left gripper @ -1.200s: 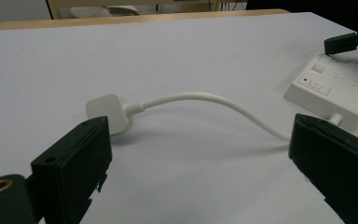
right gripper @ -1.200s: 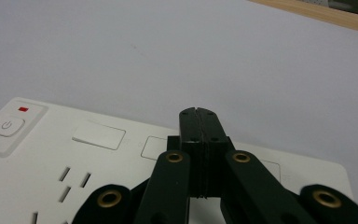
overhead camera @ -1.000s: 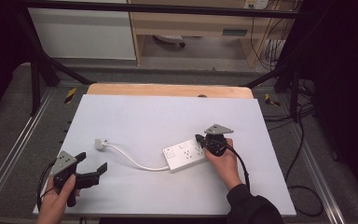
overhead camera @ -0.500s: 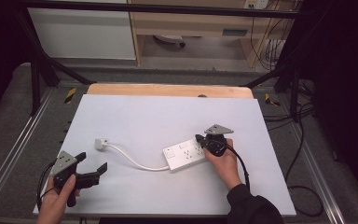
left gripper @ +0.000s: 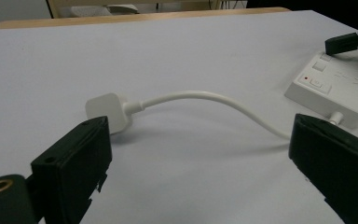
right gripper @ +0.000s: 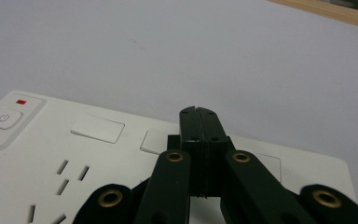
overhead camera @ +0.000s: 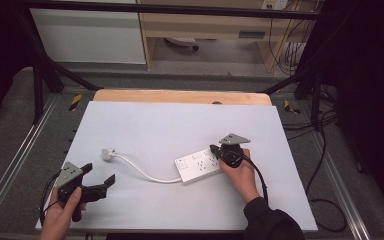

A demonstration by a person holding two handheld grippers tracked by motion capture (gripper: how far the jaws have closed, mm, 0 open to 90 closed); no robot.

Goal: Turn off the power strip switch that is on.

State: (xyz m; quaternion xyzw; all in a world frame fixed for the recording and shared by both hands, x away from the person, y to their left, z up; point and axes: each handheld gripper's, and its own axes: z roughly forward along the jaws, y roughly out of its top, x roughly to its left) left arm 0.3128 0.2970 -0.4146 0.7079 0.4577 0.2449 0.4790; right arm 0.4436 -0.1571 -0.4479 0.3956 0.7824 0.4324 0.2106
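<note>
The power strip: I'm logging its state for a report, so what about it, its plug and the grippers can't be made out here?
- Power strip: the right gripper covers its far end in the high view; the right gripper view crops its sockets at the bottom edge.
- Plug: its pins face away in the left gripper view and are too small in the high view.
- Left gripper: both open jaws are cut by the left gripper view's bottom edge.

White table top (overhead camera: 180, 120) centre frame, wooden edge (overhead camera: 180, 96) at far side; grey floor (overhead camera: 10, 125) around, metal rails (overhead camera: 340, 185) left and right, wooden shelving (overhead camera: 215, 25) top, cables (overhead camera: 290, 50) upper right
</note>
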